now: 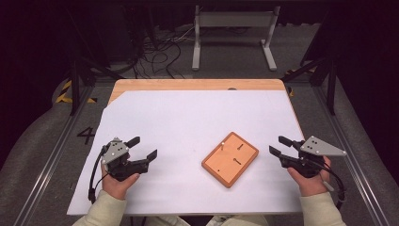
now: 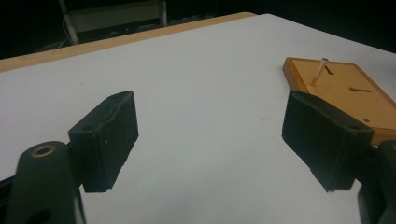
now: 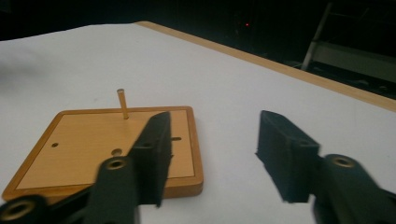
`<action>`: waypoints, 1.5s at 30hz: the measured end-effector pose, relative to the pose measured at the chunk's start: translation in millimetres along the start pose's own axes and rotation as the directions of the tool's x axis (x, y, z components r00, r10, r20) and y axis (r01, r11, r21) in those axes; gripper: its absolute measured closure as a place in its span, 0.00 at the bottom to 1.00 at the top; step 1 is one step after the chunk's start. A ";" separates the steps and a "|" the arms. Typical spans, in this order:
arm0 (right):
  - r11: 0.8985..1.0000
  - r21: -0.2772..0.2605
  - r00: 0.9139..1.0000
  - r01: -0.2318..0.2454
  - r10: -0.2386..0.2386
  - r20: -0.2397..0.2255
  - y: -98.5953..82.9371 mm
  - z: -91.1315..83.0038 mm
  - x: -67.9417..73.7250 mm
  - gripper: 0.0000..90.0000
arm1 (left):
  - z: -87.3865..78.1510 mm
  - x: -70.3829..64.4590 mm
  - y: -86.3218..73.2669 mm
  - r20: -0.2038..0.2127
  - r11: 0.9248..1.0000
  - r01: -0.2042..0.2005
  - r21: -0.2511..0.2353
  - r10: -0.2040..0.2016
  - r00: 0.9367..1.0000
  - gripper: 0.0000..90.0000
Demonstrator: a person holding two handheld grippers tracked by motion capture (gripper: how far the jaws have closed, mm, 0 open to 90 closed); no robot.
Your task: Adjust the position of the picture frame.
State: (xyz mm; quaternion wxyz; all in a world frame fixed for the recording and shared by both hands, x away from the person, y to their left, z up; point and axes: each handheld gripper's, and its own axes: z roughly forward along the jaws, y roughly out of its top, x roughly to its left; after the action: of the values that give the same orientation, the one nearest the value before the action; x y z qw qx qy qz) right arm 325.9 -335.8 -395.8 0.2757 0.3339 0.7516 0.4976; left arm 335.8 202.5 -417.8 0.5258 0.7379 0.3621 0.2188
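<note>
1. A wooden board (image 1: 230, 158) is lying flat on the white-covered worktop (image 1: 188, 117), right of centre and turned at an angle, between the two claws and touching neither.
2. A thin peg (image 1: 221, 143) is standing upright near the board's far corner; dark slots and small holes are showing on its top face, perhaps seats for more pegs, though none are lying in sight.
3. The right claw (image 1: 277, 146) is hovering just beside the board's right edge, jaws spread wide and holding nothing; its own view is looking straight across the board toward the peg (image 3: 122, 103), which suggests it is lined up to approach.
4. The left claw (image 1: 143, 147) is waiting well apart on the left, jaws likewise wide and empty, angled toward the board (image 2: 345, 91), seemingly ready to steady it.
5. Both hands are resting low near the worktop's near edge, a posture that reads as a start rather than mid-action.
</note>
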 end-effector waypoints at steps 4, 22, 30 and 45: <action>1.000 0.019 1.000 0.020 -0.019 -0.015 1.3 -1.5 3.8 0.77 | 0.4 -0.5 0.0 -0.002 1.000 0.000 -0.002 0.000 1.000 0.21; 0.980 0.183 0.996 0.080 -0.074 -0.043 8.0 6.3 18.2 1.00 | 0.6 -0.8 0.3 -0.002 1.000 -0.006 0.003 0.006 1.000 0.22; 0.938 0.336 0.995 0.082 -0.059 -0.076 2.8 20.2 17.6 1.00 | 1.0 -0.9 0.5 -0.001 1.000 -0.006 0.010 0.006 1.000 0.22; 0.821 0.568 0.997 0.065 -0.026 -0.075 -6.3 49.7 13.4 1.00 | 2.9 -1.6 -0.2 -0.001 1.000 -0.007 0.021 0.007 1.000 0.22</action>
State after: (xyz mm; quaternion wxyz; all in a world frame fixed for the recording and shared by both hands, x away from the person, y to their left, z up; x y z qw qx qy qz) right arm 353.2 -299.2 -420.3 0.1511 0.3669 0.8820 0.2542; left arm 336.7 199.5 -418.9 0.5169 0.7445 0.3624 0.2172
